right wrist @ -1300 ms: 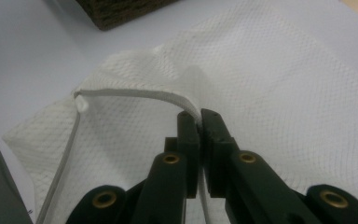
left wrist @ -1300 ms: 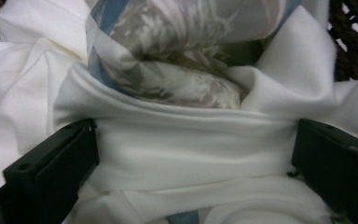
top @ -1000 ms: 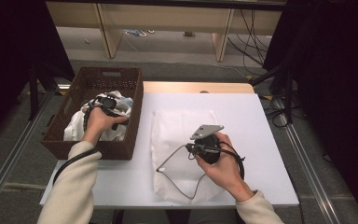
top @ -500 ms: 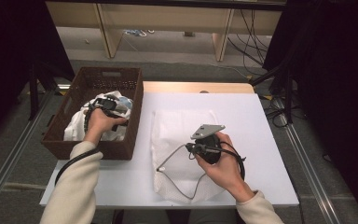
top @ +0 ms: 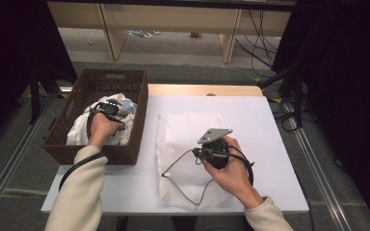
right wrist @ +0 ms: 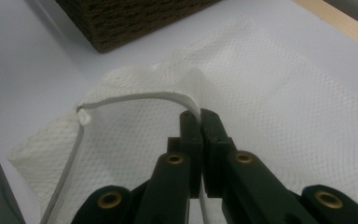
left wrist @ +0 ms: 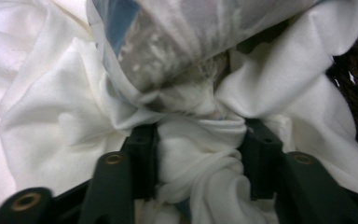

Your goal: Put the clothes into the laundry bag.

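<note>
A dark wicker basket (top: 142,120) at the table's left holds crumpled white cloth (top: 79,132). My left gripper (top: 108,109) is down inside it. In the left gripper view, my left gripper (left wrist: 200,140) has its jaws pressed against both sides of a bunched fold of white cloth (left wrist: 51,116), under a grey-blue patterned piece (left wrist: 177,51). A white mesh bag (top: 183,130) lies flat on the white table. My right gripper (top: 196,153) is shut on its corded rim. In the right gripper view, my right gripper (right wrist: 200,116) lifts that rim of the mesh bag (right wrist: 284,93) into an arch.
The white table (top: 270,144) has bare surface right of the bag. The basket (right wrist: 135,18) stands just beyond the bag's lifted edge. A wooden strip runs along the table's far edge. Cables lie on the floor at the right.
My left hand has shifted slightly inside the basket, pressing into the cloth. The right hand and the bag's rim have stayed put.
</note>
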Demonstrator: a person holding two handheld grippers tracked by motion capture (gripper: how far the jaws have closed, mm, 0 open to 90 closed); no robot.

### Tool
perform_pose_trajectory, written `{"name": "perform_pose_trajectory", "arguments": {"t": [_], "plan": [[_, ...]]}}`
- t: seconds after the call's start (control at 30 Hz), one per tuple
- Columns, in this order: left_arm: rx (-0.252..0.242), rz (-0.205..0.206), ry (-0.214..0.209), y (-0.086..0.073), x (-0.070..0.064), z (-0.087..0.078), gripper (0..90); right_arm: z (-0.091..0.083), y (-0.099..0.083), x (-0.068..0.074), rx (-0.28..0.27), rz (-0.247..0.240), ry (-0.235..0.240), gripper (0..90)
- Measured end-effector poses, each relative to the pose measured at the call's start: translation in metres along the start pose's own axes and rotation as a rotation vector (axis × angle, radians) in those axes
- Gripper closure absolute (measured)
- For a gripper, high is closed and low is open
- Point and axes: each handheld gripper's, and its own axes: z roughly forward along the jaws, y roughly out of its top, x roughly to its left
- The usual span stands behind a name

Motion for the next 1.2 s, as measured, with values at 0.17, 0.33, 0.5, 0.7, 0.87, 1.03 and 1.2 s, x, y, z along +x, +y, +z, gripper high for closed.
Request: {"name": "perform_pose_trajectory", "arguments": {"t": [0.17,0.33,0.5,0.7,0.87,1.03,1.2], "plan": [[0.011,0.020,-0.004,0.000,0.001,-0.003,67.5,0.001,0.000,-0.001,-0.020,-0.007,-0.012,89.8],[-0.057,-0.035,-0.060,-0.002,0.007,-0.012,73.3,0.000,0.000,-0.004,-0.008,-0.025,-0.004,89.9],[-0.150,-0.017,-0.056,-0.003,0.007,-0.024,75.0,0.000,0.000,-0.004,-0.025,-0.009,-0.016,89.9],[-0.280,-0.006,-0.021,0.002,0.007,-0.046,75.2,-0.002,0.001,-0.006,-0.025,-0.023,-0.006,89.9],[-0.492,-0.064,-0.034,0.001,0.015,-0.077,75.2,-0.003,0.001,-0.006,-0.030,-0.005,-0.007,89.9],[-0.619,-0.100,-0.032,-0.006,0.020,-0.094,75.2,-0.003,0.001,-0.007,-0.032,0.000,-0.004,89.9],[-0.737,-0.100,-0.032,-0.014,0.020,-0.119,75.3,-0.003,0.000,-0.007,-0.035,-0.009,-0.001,89.9]]}}
